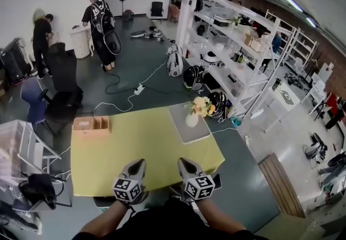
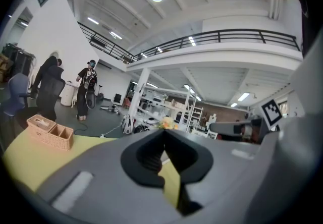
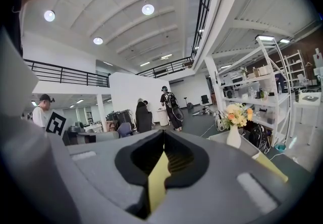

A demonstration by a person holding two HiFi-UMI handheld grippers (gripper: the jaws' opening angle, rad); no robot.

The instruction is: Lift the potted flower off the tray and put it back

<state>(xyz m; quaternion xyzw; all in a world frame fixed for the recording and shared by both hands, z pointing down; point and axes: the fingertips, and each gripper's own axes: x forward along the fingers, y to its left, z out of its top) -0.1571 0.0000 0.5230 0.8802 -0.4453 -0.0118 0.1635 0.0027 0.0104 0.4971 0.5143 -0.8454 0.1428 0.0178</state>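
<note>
The desk (image 1: 135,152) top looks matt yellow, the tray (image 1: 201,131) matt grey, the vase (image 1: 192,120) smooth and white, the basket (image 1: 91,125) woven and rough, the fingers (image 1: 136,167) matt grey plastic.

A yellow rectangular worktop (image 1: 135,152) fills the lower middle, with a peach woven divided box (image 1: 92,124) at its upper left corner. Tall white metal shelving (image 1: 238,44) runs along the upper right.

Yellow table (image 1: 140,152) — grey tray (image 1: 198,134) and compartmented box (image 1: 92,124) on it.
</note>
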